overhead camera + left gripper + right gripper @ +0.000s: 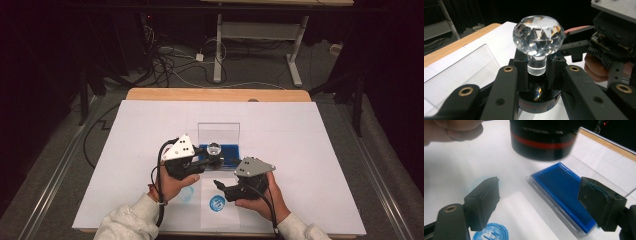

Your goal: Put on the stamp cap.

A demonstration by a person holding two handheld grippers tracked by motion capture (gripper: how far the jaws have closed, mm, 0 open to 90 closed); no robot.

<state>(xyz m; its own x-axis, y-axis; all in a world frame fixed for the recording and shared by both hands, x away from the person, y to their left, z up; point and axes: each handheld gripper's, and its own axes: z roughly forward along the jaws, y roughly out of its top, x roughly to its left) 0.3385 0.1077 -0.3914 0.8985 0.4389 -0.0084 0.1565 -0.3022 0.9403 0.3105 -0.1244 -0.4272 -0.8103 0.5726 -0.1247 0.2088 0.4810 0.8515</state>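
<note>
A stamp with a faceted clear crystal knob [537, 35] and a round black base [542, 140] ringed in red is in my left gripper [537, 72], which is shut on the stem below the knob. In the high view the stamp [214, 149] hangs over the near left end of a blue ink pad [227, 152], whose clear lid [218, 131] stands upright. My right gripper [539, 202] is open with nothing between its pads, low over the white table just in front of the ink pad [564, 187]. A paper slip [524, 217] carries a round blue print [490, 233].
The white sheet [310, 150] covers the wooden table, whose far edge [215, 94] shows. A faint blue smudge [186, 194] marks the sheet by the left hand. The paper slip [220, 207] lies near the front edge. Cables and a desk frame [260, 35] are on the floor beyond.
</note>
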